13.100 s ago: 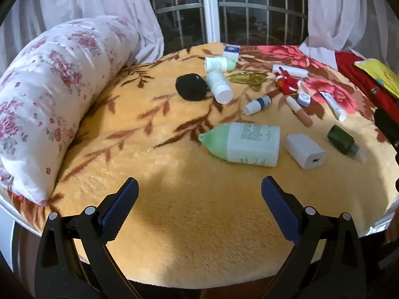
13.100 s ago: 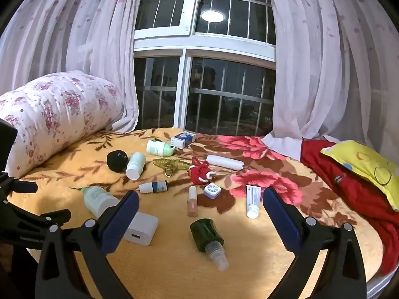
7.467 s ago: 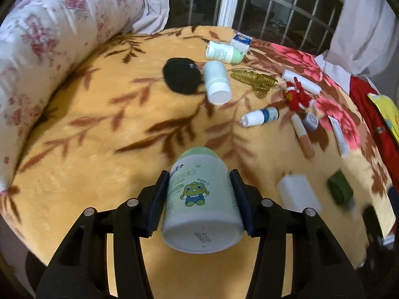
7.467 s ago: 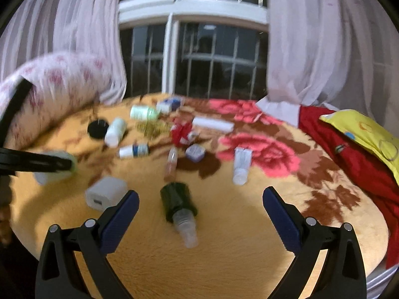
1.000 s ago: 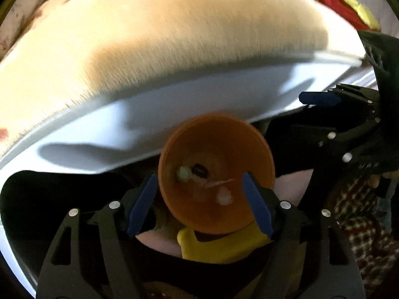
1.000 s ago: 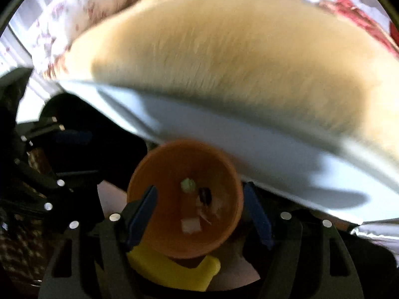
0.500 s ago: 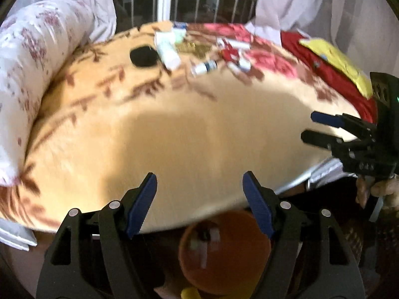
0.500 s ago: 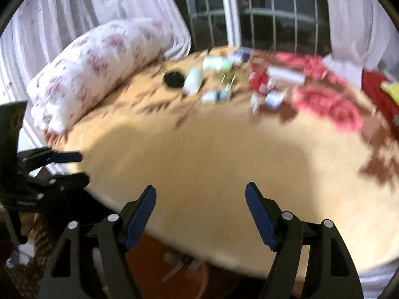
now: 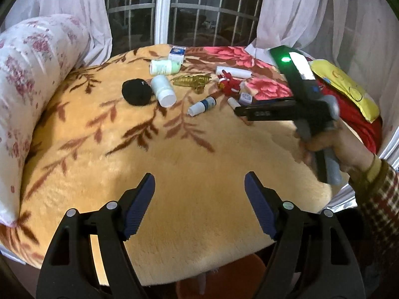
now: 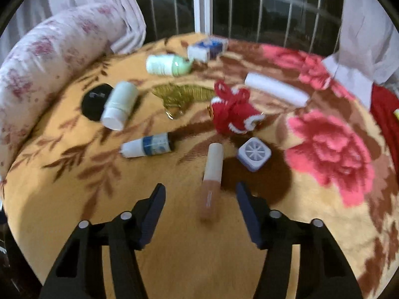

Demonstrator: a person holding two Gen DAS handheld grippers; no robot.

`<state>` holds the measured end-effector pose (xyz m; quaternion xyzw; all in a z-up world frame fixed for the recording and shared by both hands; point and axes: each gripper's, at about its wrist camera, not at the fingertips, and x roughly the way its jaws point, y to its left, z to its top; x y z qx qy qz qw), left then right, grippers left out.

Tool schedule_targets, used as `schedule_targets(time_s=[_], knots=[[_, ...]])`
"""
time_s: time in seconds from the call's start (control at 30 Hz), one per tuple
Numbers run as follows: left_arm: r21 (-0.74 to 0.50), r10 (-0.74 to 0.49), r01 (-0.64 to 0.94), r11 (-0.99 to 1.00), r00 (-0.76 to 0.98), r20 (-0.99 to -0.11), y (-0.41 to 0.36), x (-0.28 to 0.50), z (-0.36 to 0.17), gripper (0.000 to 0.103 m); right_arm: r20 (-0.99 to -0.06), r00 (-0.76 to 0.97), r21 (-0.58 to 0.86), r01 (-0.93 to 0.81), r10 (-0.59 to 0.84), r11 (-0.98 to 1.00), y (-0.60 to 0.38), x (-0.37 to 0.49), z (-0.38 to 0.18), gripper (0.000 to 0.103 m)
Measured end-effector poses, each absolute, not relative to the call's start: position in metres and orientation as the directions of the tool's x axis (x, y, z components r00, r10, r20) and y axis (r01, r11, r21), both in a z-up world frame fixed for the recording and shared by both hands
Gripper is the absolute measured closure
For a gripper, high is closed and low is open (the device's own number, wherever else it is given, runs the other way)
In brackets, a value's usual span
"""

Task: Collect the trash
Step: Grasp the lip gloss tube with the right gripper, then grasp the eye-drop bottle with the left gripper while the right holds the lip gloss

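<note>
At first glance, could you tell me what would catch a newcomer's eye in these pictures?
The red knitted toy lies mid-blanket amid scattered bottles, beside a big pink flower in the weave. Nearer, a peach tube lies just ahead of the right gripper, whose empty jaws are closing.

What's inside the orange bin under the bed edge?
Only the orange bin's rim and a pale upright stick show below the blanket. The blanket's edge and the left gripper cover the rest.

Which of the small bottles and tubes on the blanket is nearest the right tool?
The pinkish tube with the white cap: it lies lengthwise just ahead of the closing right tool, not yet between its fingers. The blue-labelled dropper bottle lies farther left.
</note>
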<state>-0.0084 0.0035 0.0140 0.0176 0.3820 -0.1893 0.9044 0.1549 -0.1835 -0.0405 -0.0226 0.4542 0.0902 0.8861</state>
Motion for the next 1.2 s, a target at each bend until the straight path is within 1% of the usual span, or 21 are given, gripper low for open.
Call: schedule_targets(time_s=[0.07,0.2,0.27,0.33,0.37,0.73,0.87,0.97,1.0,1.07,1.17,1.2], knots=[[-0.106,-0.325,0.358,0.928,0.636,-0.7,0.003,-0.003,0.012,0.03,-0.831,0.544,0.029,-0.163,0.114,0.986,-0.183,0.168,-0.049,0.049],[-0.127,-0.335,0.355,0.926,0.619,-0.711,0.003,0.007,0.006,0.03,-0.864,0.494,0.017,-0.16,0.095,0.987,-0.18,0.185,-0.063,0.061],[-0.133,-0.34,0.358,0.924,0.612,-0.714,0.002,0.01,0.002,0.03,-0.876,0.476,-0.01,-0.184,0.08,0.983,-0.174,0.191,-0.068,0.068],[-0.135,-0.341,0.359,0.923,0.605,-0.72,0.0,0.012,0.0,0.03,-0.88,0.471,-0.04,-0.2,0.06,0.979,-0.169,0.194,-0.066,0.084],[-0.138,-0.342,0.359,0.923,0.6,-0.723,-0.001,0.014,-0.001,0.03,-0.881,0.471,-0.049,-0.202,0.053,0.978,-0.168,0.194,-0.065,0.085],[-0.139,-0.353,0.38,0.915,0.581,-0.733,-0.011,0.04,-0.002,0.03,-0.846,0.512,0.034,-0.229,0.15,0.973,-0.187,0.167,-0.053,0.085],[-0.133,-0.394,0.464,0.876,0.526,-0.754,-0.033,0.071,-0.004,0.03,-0.808,0.559,0.064,-0.23,0.186,0.971,-0.196,0.147,-0.036,0.085],[-0.076,-0.383,0.491,0.868,0.563,-0.732,-0.049,0.095,-0.003,0.031,-0.776,0.595,0.09,-0.225,0.21,0.97,-0.208,0.131,-0.021,0.085],[-0.062,-0.388,0.509,0.859,0.566,-0.728,-0.054,0.103,-0.003,0.033,-0.767,0.604,0.099,-0.222,0.216,0.97,-0.212,0.127,-0.018,0.085],[-0.04,-0.404,0.554,0.832,0.554,-0.728,-0.065,0.122,-0.006,0.034,-0.753,0.619,0.104,-0.221,0.222,0.97,-0.22,0.117,-0.01,0.085],[-0.053,-0.424,0.595,0.802,0.505,-0.751,-0.075,0.152,-0.015,0.035,-0.742,0.631,0.104,-0.226,0.227,0.969,-0.228,0.106,-0.004,0.085],[-0.074,-0.435,0.604,0.793,0.477,-0.764,-0.077,0.163,-0.02,0.036,-0.739,0.633,0.105,-0.227,0.229,0.968,-0.23,0.103,-0.002,0.085]])
